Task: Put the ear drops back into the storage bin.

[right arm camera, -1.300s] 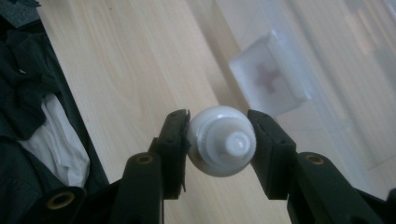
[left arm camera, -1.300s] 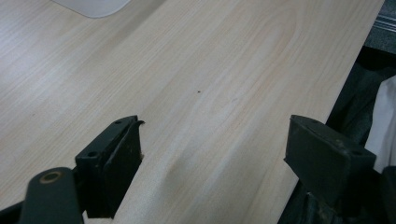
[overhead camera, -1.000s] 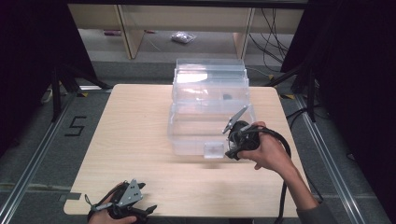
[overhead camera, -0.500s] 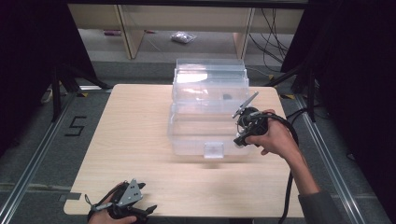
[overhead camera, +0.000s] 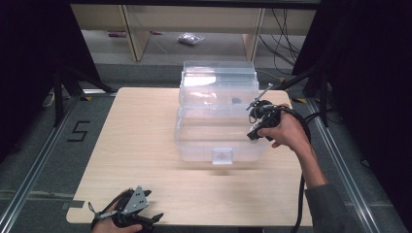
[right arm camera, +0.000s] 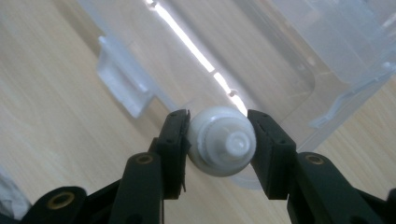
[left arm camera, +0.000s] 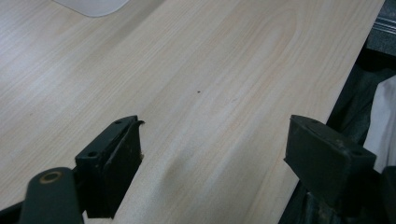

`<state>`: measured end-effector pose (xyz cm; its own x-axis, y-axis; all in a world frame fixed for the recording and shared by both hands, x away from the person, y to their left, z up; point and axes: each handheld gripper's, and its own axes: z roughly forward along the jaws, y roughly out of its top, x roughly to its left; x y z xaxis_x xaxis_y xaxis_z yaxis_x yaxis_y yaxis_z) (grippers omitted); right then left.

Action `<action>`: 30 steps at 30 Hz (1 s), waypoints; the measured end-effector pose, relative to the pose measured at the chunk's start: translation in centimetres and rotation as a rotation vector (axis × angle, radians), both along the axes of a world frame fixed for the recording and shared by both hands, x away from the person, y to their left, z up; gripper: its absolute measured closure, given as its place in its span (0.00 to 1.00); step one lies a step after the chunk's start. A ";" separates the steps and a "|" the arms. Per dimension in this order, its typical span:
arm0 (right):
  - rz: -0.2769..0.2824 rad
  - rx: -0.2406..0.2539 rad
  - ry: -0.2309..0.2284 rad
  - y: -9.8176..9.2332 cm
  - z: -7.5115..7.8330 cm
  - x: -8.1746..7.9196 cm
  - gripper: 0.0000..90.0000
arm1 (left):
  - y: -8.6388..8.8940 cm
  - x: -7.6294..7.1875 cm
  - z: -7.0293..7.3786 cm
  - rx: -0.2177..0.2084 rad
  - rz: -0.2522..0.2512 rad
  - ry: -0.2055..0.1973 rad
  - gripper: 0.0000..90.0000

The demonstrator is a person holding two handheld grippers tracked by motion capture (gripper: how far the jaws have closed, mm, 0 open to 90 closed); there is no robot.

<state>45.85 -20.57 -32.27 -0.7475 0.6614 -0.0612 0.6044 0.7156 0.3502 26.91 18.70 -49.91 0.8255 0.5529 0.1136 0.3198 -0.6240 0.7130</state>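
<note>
A clear plastic box with its lid raised stands in the middle of the wooden table. My right gripper hangs over the box's right front corner, shut on a small white round thing that looks like a capped bottle seen end-on. Both pads press on its sides, and the box's clear wall and front latch lie below it. My left gripper rests at the table's front left edge. Its jaws stand wide open over bare wood with nothing between them.
The box's raised lid stands at the back, with a small dark item inside. A shelf unit stands beyond the table with a small bag on the floor. Black cables trail along the right.
My right gripper has moved right and toward the back along the box's right side, with the white thing still in it. The left gripper has stayed in place.
</note>
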 end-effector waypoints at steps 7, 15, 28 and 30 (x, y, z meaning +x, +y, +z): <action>-0.047 -0.022 0.023 -0.2 -1.2 2.2 0.67 | 0.0 -0.1 0.0 -0.011 0.000 0.000 0.20; -0.068 -0.053 0.057 -0.2 -3.1 3.8 0.67 | 0.0 0.0 0.0 -0.016 0.001 0.005 0.20; -0.112 -0.084 0.113 -0.4 -5.9 5.2 0.67 | -0.1 0.1 -0.1 -0.015 -0.003 0.008 0.20; -0.111 -0.083 0.119 -0.4 -6.2 5.3 0.67 | -0.1 0.1 -0.1 -0.013 -0.004 0.006 0.20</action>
<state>51.16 -20.99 -38.44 -0.6754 0.7367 -0.0344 0.7152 0.6656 0.2134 26.98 18.64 -49.97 0.8286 0.5506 0.1013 0.3213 -0.6159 0.7193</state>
